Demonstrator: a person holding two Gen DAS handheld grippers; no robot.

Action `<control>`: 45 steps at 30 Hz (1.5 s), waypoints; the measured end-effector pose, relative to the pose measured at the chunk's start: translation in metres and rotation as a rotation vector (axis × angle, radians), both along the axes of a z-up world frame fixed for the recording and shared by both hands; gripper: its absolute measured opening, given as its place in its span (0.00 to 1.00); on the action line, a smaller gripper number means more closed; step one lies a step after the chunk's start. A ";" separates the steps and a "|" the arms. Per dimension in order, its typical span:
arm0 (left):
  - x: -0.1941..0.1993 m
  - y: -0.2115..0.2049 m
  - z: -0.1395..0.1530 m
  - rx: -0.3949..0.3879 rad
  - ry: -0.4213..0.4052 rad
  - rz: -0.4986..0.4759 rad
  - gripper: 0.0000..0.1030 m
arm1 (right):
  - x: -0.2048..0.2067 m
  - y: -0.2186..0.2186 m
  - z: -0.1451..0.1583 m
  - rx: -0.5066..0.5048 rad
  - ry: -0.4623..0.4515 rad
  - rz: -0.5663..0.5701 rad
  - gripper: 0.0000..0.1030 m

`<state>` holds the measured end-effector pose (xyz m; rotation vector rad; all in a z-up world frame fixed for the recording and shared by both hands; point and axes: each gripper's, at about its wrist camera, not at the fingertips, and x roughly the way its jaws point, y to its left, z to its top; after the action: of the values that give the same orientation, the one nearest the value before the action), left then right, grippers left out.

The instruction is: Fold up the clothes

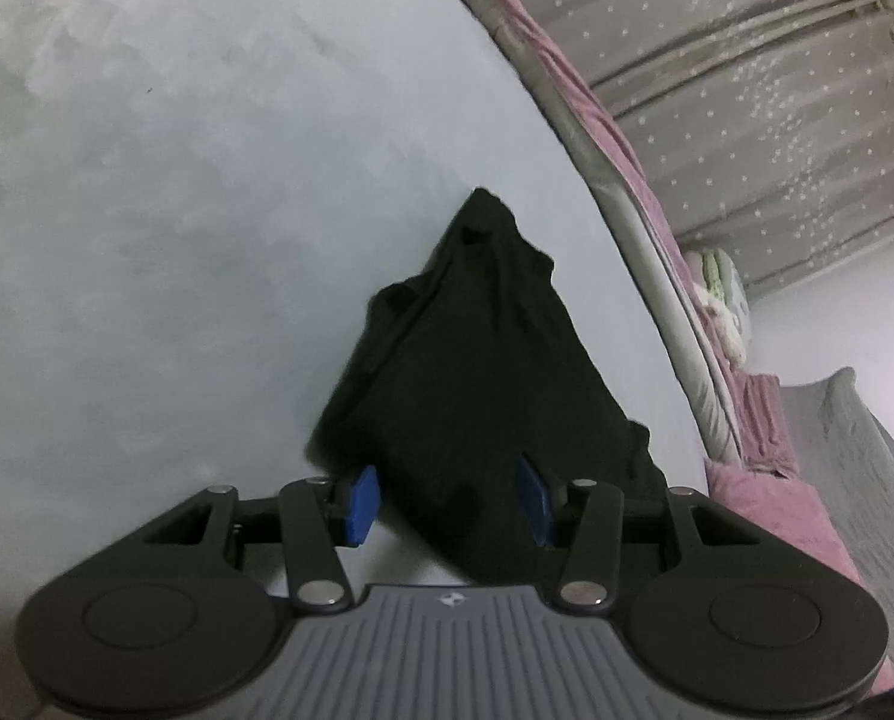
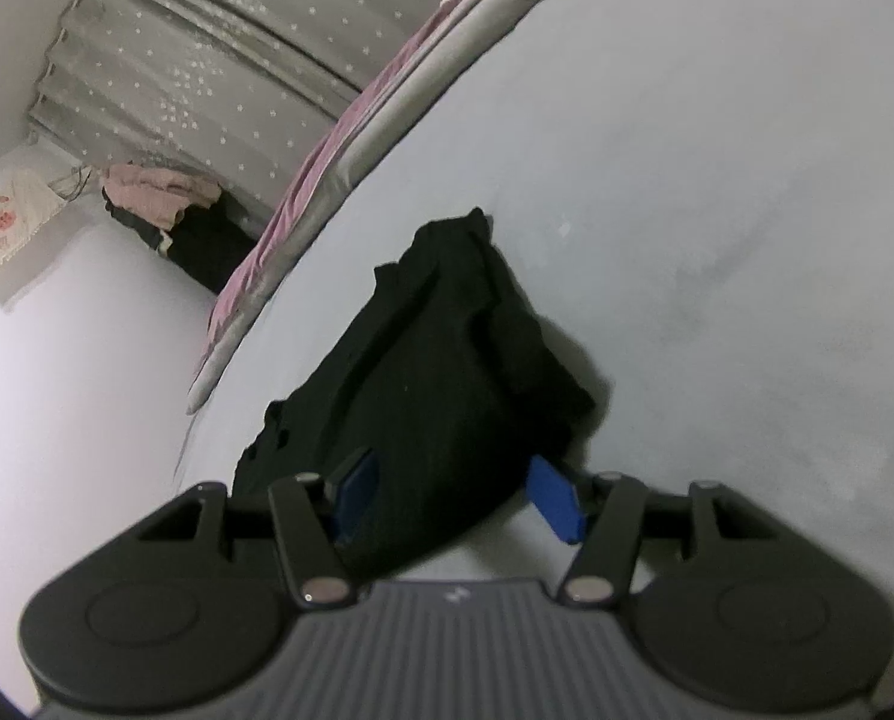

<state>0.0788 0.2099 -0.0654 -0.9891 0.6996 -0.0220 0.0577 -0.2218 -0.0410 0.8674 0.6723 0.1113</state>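
A black garment (image 1: 471, 372) lies bunched into a rough triangle on the pale blue-grey bed sheet (image 1: 177, 240), close to the bed's edge. My left gripper (image 1: 449, 503) is at its near end, open, with the dark cloth running between the blue pads (image 1: 363, 504); the pads stand well apart and do not squeeze it. In the right wrist view the same garment (image 2: 441, 360) reaches back between the fingers of my right gripper (image 2: 456, 501), which is also open. Its right pad (image 2: 558, 507) sits clear of the cloth's edge, and its left pad is half hidden by the fabric.
A pink blanket (image 1: 573, 96) and grey bedding run along the bed's edge (image 2: 327, 168). Beyond hang grey star-patterned curtains (image 2: 207, 60). A heap of pink and dark clothes (image 2: 165, 204) sits by the wall, a soft toy (image 1: 723, 300) lies at the bedside, and the sheet (image 2: 717, 240) stretches wide.
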 end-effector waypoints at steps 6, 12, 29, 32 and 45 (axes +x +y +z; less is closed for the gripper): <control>0.013 -0.006 -0.003 0.074 -0.016 0.051 0.33 | 0.012 0.005 -0.004 -0.020 -0.013 -0.054 0.41; 0.019 -0.006 -0.005 0.142 -0.001 0.078 0.08 | 0.024 0.004 -0.011 -0.017 -0.015 -0.106 0.16; -0.021 -0.014 0.038 0.259 0.019 0.064 0.05 | -0.012 0.002 0.025 -0.102 -0.037 -0.160 0.08; -0.035 -0.014 0.041 0.252 0.046 0.057 0.05 | -0.027 0.001 0.034 -0.107 -0.025 -0.160 0.08; -0.130 -0.013 0.047 0.228 0.106 0.006 0.05 | -0.134 0.006 0.057 -0.132 0.025 -0.144 0.08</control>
<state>-0.0516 0.1971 -0.0183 -0.7771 0.7774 0.1139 -0.0762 -0.2158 0.0159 0.7886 0.6310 -0.0720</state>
